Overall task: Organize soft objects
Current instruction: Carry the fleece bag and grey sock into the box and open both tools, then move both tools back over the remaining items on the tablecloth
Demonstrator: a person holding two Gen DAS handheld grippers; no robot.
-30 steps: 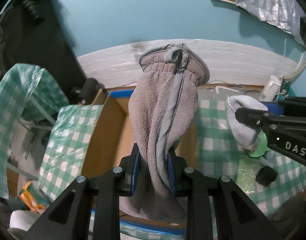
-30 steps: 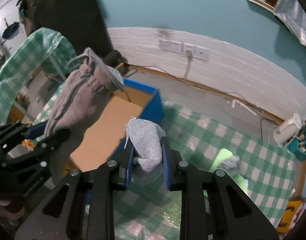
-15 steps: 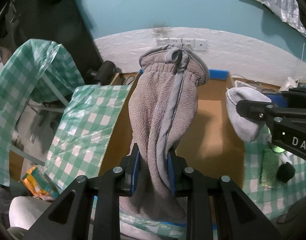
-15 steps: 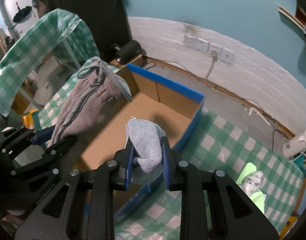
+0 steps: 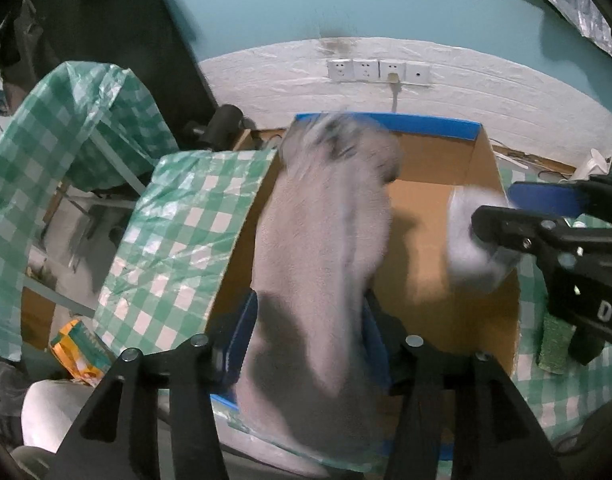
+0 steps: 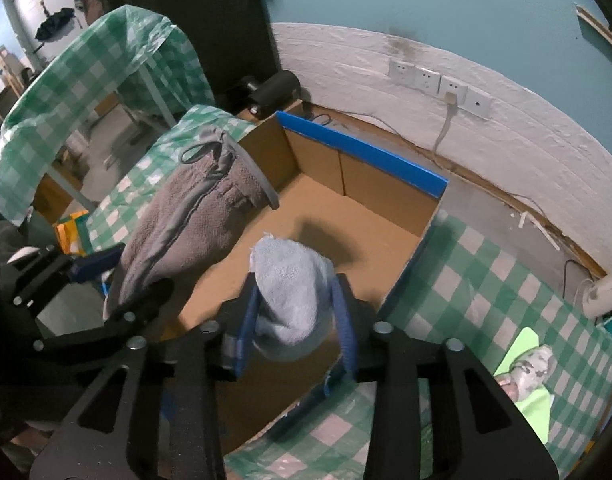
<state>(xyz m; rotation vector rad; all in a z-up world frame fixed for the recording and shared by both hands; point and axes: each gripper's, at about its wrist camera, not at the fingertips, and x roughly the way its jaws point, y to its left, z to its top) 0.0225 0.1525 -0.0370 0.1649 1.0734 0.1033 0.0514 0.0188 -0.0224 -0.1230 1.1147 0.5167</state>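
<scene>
In the left wrist view the brown towel (image 5: pixel 325 240) is blurred, and its lower end is hidden behind the left hand-held gripper (image 5: pixel 309 332), whose fingers stand apart beside it. Its long axis points away, over the box (image 6: pixel 345 216). The right hand-held gripper (image 6: pixel 300 320) is also spread around the blue cloth (image 6: pixel 292 280), above the box floor.

Teal wall (image 5: pixel 306 0), white lower band with sockets (image 6: pixel 437 80), checked tablecloth (image 6: pixel 485 280).
</scene>
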